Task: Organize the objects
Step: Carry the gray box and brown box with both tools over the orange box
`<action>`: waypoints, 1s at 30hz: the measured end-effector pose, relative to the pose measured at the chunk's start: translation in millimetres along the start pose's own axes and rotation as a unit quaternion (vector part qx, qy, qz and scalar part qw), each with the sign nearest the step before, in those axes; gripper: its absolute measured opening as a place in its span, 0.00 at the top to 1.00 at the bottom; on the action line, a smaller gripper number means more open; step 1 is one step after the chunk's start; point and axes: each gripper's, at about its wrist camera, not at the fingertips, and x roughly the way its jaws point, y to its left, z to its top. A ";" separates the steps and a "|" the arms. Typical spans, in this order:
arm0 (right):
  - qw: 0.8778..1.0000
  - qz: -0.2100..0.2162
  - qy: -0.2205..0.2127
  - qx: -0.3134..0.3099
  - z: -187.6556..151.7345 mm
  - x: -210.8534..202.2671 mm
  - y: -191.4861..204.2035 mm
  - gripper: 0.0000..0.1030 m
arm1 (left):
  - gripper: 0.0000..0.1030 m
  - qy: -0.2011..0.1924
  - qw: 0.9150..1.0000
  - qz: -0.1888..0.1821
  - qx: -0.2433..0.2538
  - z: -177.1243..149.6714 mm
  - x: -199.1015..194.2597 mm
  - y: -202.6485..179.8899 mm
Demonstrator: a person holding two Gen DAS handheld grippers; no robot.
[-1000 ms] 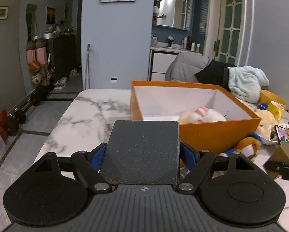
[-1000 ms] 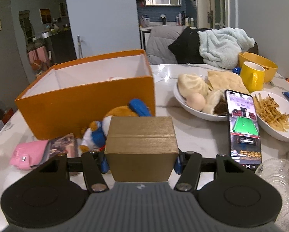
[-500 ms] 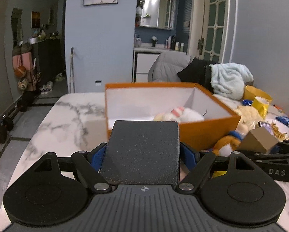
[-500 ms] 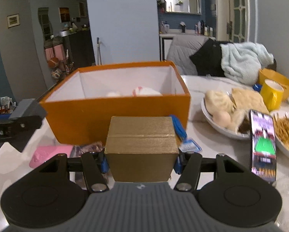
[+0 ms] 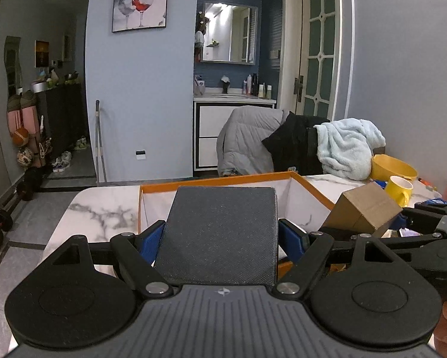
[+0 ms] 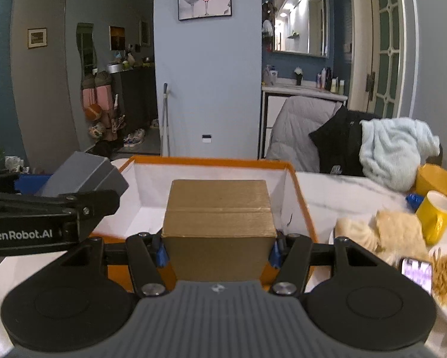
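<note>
Gold box (image 6: 219, 223) pinched in right gripper (image 6: 219, 249), dark grey box (image 5: 220, 232) in left gripper (image 5: 220, 238); food bowls (image 6: 445, 304) only in right view; gold, matte, seamed.

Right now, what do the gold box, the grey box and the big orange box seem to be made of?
Gold box: likely card with a brushed metallic finish; fine streaks, a lid seam. Grey box: probably card wrapped in matte textured paper; it looks grainy and speckled. Orange box: seems to be stiff cardboard, smooth orange outside, plain white inside, with thin straight walls.
</note>
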 end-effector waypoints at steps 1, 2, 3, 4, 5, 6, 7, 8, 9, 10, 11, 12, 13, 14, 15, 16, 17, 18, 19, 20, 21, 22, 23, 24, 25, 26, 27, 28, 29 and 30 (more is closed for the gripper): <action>1.000 0.000 0.000 -0.001 3.2 3.5 -0.7 0.41 | 0.10 0.000 1.000 0.001 0.000 1.8 2.9 0.5; 1.000 -0.001 0.000 -0.003 5.9 6.8 -0.7 0.41 | 0.10 -0.001 1.000 0.002 0.000 3.3 5.2 1.6; 1.000 -0.002 0.000 -0.007 8.5 9.9 -1.0 0.41 | 0.10 -0.001 1.000 0.003 0.000 4.8 7.9 2.2; 1.000 -0.004 0.000 -0.011 10.5 13.7 -1.5 0.41 | 0.10 0.000 1.000 0.002 0.000 6.8 11.7 3.1; 1.000 -0.005 0.000 -0.014 12.7 17.3 -1.9 0.41 | 0.10 0.002 1.000 0.001 -0.002 9.0 15.7 4.2; 1.000 -0.007 0.001 -0.017 15.3 21.3 -2.5 0.41 | 0.10 0.003 1.000 -0.001 -0.005 10.8 19.5 5.6; 1.000 -0.009 0.001 -0.018 18.1 25.7 -3.4 0.41 | 0.10 0.005 1.000 -0.004 -0.008 12.9 24.6 7.2; 1.000 -0.011 0.003 -0.019 20.4 30.0 -4.4 0.41 | 0.10 0.008 1.000 -0.007 -0.013 14.3 29.1 9.2; 1.000 -0.013 0.003 -0.020 23.6 34.6 -5.7 0.41 | 0.10 0.010 1.000 -0.009 -0.015 15.5 33.6 10.5; 1.000 -0.014 0.005 -0.021 26.3 39.9 -7.4 0.41 | 0.10 0.012 1.000 -0.009 -0.015 16.8 38.2 11.1; 1.000 -0.015 0.009 -0.022 29.0 45.6 -8.8 0.41 | 0.10 0.015 1.000 -0.006 -0.014 17.8 42.5 11.1; 0.999 -0.016 0.013 -0.025 31.2 51.0 -9.4 0.41 | 0.10 0.016 1.000 -0.002 -0.011 18.5 46.4 10.7; 0.999 -0.016 0.016 -0.026 32.9 56.4 -10.8 0.41 | 0.10 0.019 1.000 0.001 -0.008 19.9 51.3 10.9; 0.999 -0.015 0.021 -0.026 34.1 61.9 -11.8 0.41 | 0.10 0.023 1.000 0.003 -0.006 20.0 55.1 10.6; 0.999 -0.013 0.028 -0.026 35.4 68.3 -13.0 0.41 | 0.10 0.025 1.000 0.004 -0.006 20.3 59.1 11.6; 0.999 -0.009 0.034 -0.024 36.0 73.6 -13.7 0.41 | 0.10 0.029 1.000 0.005 -0.010 20.4 63.7 14.1; 0.999 -0.006 0.042 -0.025 36.9 80.6 -14.4 0.41 | 0.10 0.038 0.999 0.007 -0.017 20.4 69.8 16.4; 0.999 -0.006 0.047 -0.026 37.6 87.1 -14.4 0.41 | 0.10 0.045 0.999 0.006 -0.024 20.3 75.8 18.5; 0.998 -0.008 0.053 -0.029 37.8 93.8 -14.3 0.41 | 0.10 0.052 0.998 0.004 -0.031 19.5 81.7 20.7; 0.998 -0.009 0.058 -0.033 37.8 99.6 -14.3 0.41 | 0.10 0.061 0.998 0.004 -0.035 18.8 88.1 22.2; 0.997 -0.010 0.066 -0.035 37.2 106.6 -14.0 0.41 | 0.10 0.067 0.997 0.005 -0.037 18.5 93.5 23.8; 0.997 -0.007 0.074 -0.033 36.8 112.0 -14.5 0.41 | 0.10 0.073 0.997 0.007 -0.038 17.7 97.8 24.9; 0.996 -0.003 0.082 -0.030 35.4 117.2 -14.6 0.41 | 0.10 0.078 0.996 0.009 -0.038 16.8 101.8 25.8; 0.996 -0.001 0.090 -0.029 34.5 123.3 -15.1 0.41 | 0.10 0.082 0.996 0.012 -0.037 16.2 105.0 25.9; 0.995 -0.003 0.096 -0.030 33.6 128.9 -15.5 0.41 | 0.10 0.086 0.996 0.015 -0.037 15.8 107.7 25.5; 0.994 -0.006 0.102 -0.035 32.5 134.2 -15.0 0.41 | 0.10 0.090 0.995 0.016 -0.037 15.3 110.2 25.0; 0.994 -0.008 0.106 -0.038 32.1 138.2 -14.5 0.41 | 0.10 0.095 0.995 0.017 -0.040 15.2 112.9 25.1; 0.993 -0.008 0.111 -0.039 31.7 141.7 -14.0 0.41 | 0.10 0.100 0.994 0.016 -0.042 15.0 115.5 25.7; 0.993 -0.006 0.115 -0.039 31.9 145.1 -14.0 0.41 | 0.10 0.105 0.993 0.015 -0.044 15.5 118.9 24.9; 0.992 -0.004 0.120 -0.040 32.6 148.3 -14.2 0.41 | 0.10 0.109 0.993 0.014 -0.043 15.8 121.6 24.5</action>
